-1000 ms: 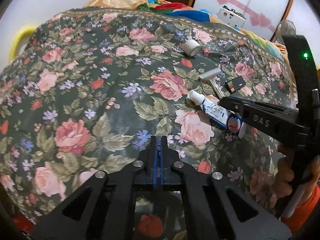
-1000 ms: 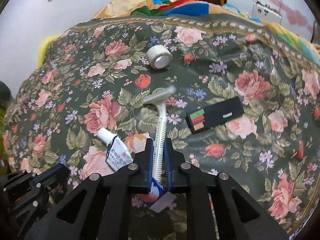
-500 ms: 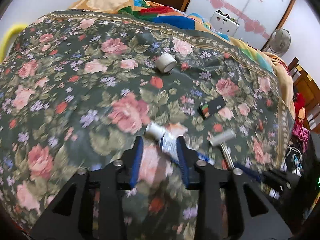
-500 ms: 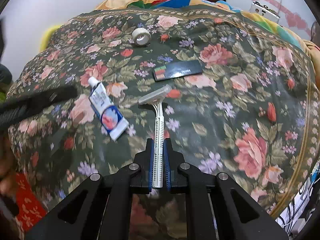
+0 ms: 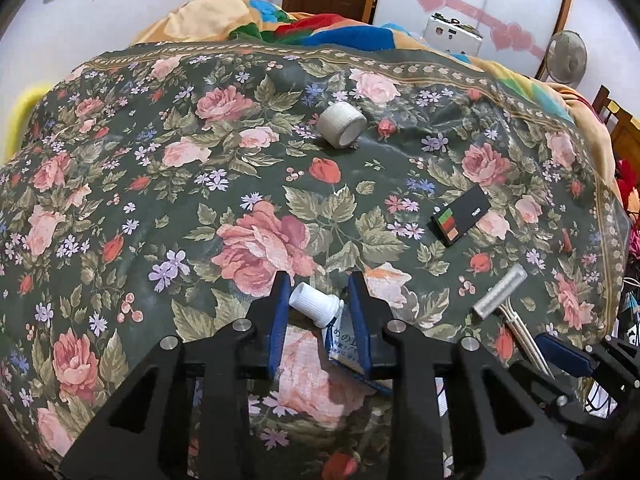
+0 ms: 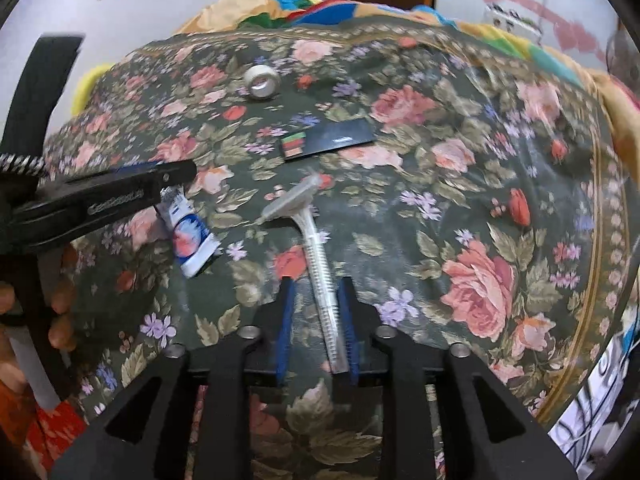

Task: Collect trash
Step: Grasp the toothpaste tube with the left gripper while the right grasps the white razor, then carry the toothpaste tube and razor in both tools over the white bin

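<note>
A white and blue toothpaste tube [image 5: 320,316] lies on the floral bedspread [image 5: 160,208] between the open fingers of my left gripper [image 5: 320,292]; it also shows in the right wrist view [image 6: 188,240]. A clear disposable razor [image 6: 316,252] lies with its handle between the open fingers of my right gripper [image 6: 316,300], close to the right finger; it also shows in the left wrist view [image 5: 500,296]. A roll of white tape [image 5: 342,124] and a small black box [image 5: 460,216] lie farther back on the bed.
The left gripper's finger [image 6: 104,196] crosses the left of the right wrist view. A crumpled colourful blanket [image 5: 320,28] lies at the far end of the bed. The bed's edge drops off at the right [image 6: 600,280].
My left gripper has opened and moved over the toothpaste tube, which now sits between its fingers. My right gripper has opened; the razor it held now lies on the bedspread.
</note>
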### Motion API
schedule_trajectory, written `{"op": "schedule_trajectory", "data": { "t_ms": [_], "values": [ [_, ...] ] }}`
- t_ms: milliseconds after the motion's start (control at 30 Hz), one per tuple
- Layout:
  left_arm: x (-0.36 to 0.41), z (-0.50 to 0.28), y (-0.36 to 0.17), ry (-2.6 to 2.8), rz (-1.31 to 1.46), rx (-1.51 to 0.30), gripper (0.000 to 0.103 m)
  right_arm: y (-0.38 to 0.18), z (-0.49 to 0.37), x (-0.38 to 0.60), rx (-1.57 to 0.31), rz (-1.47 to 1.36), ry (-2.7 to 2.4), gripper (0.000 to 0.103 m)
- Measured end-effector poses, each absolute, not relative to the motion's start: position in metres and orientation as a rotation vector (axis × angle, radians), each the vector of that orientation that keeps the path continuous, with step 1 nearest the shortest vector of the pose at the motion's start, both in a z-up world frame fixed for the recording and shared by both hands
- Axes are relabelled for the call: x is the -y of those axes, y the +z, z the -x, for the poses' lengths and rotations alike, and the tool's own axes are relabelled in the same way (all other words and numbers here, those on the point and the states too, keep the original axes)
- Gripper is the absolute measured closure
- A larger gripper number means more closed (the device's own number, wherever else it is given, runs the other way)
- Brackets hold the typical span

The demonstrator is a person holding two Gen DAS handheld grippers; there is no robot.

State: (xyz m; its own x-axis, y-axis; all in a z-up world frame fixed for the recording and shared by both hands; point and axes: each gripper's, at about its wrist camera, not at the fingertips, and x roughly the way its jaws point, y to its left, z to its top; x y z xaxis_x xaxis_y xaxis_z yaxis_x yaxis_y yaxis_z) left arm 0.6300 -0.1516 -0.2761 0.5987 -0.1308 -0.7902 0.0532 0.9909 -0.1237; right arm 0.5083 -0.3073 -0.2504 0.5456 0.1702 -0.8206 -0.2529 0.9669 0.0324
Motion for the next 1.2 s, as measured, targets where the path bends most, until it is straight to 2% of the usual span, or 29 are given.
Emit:
{"op": "schedule_trajectory", "data": {
  "t_ms": [100, 233, 300, 433, 600, 1200],
  "values": [
    [0.149, -0.623, -0.274, -0.116, 0.082, -0.931, 0.079, -0.253, -0.505, 0.298, -0.927, 0.147, 0.216, 0.075],
    [0.142, -0.607, -0.270, -0.132, 0.111, -0.960, 0.080, -0.253, -0.506, 0.298, -0.907, 0.125, 0.181, 0.076],
    [0.141, -0.599, -0.266, -0.128, 0.098, -0.964, 0.080, -0.252, -0.508, 0.298, -0.921, 0.112, 0.198, 0.094],
    [0.138, -0.579, -0.248, -0.140, 0.105, -0.953, 0.080, -0.248, -0.510, 0.301, -0.978, 0.046, 0.223, 0.094],
    [0.135, -0.551, -0.214, -0.132, 0.091, -0.912, 0.080, -0.228, -0.494, 0.302, -0.962, 0.022, 0.220, 0.094],
    [0.077, -0.419, -0.092, 0.000, 0.139, -0.756, 0.080, -0.085, -0.392, 0.252, -0.736, 0.049, 0.293, 0.094]
  ]
}}
